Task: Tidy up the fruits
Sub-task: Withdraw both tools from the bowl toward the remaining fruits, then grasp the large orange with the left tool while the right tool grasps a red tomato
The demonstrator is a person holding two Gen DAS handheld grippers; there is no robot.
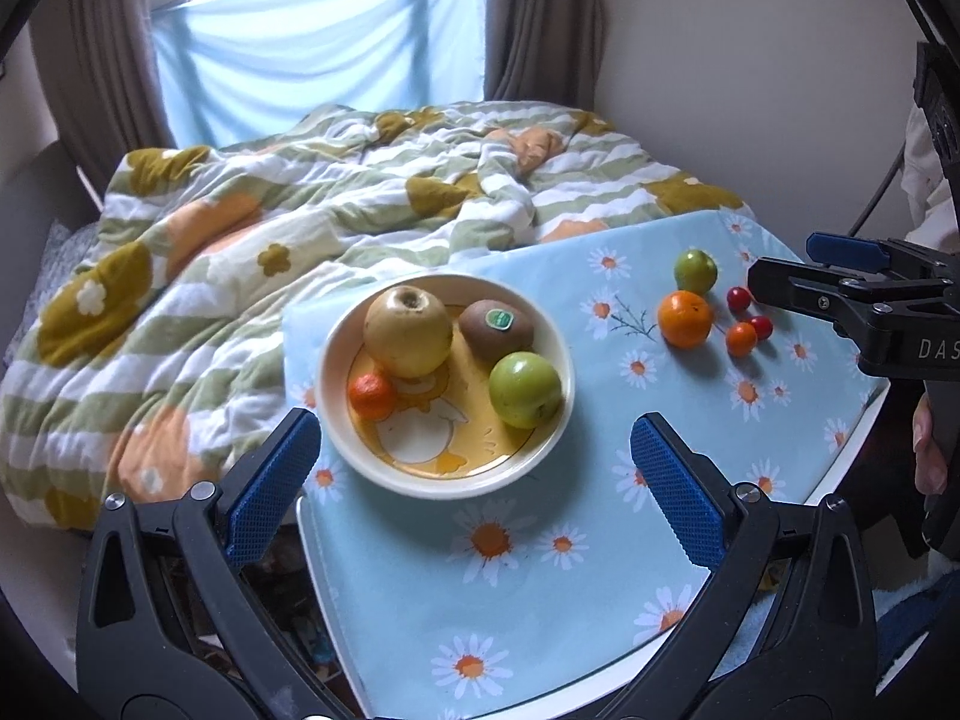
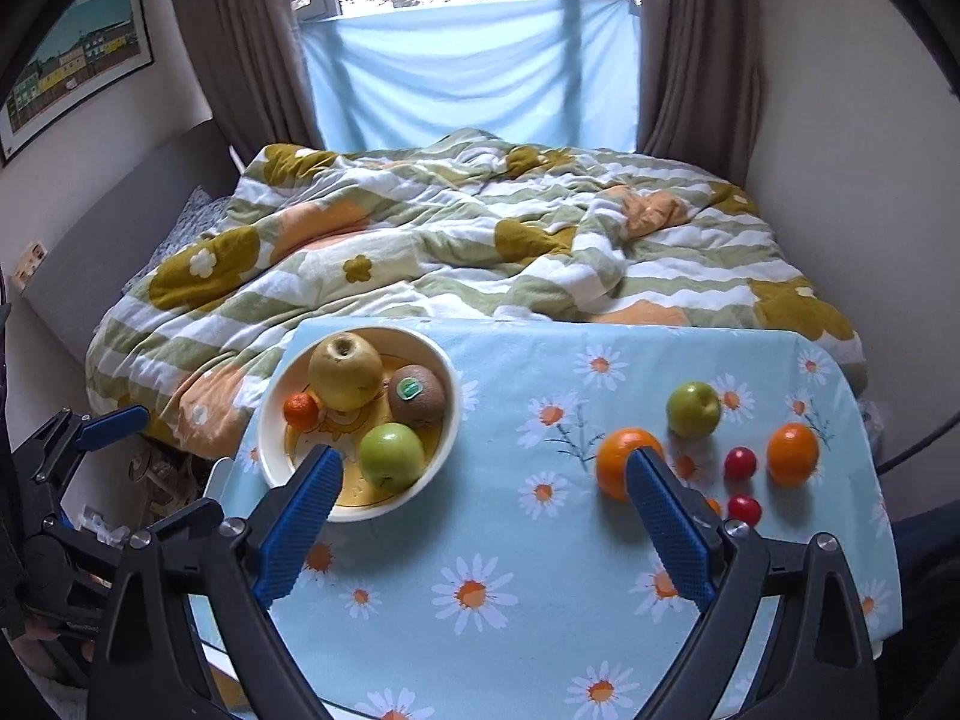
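A cream bowl point(image 1: 543, 450) point(image 2: 270, 450) on the daisy tablecloth holds a yellow apple point(image 1: 408, 333), a kiwi point(image 1: 497, 330), a green apple point(image 1: 525, 389) and a small tangerine point(image 1: 372, 396). Loose to the right lie a green fruit point(image 2: 693, 410), two oranges point(image 2: 618, 456) point(image 2: 792, 454), two red cherry tomatoes point(image 2: 740, 463) point(image 2: 744, 509) and a small orange fruit point(image 1: 741, 339). My left gripper point(image 1: 474, 468) is open and empty in front of the bowl. My right gripper point(image 2: 483, 492) is open and empty above the cloth, between the bowl and the loose fruit.
The small table's point(image 1: 852, 450) far edge meets a bed with a flowered quilt point(image 2: 480, 240). A window with a blue sheet point(image 2: 468, 72) and curtains is behind. The right gripper also shows at the right edge of the left wrist view point(image 1: 852, 294).
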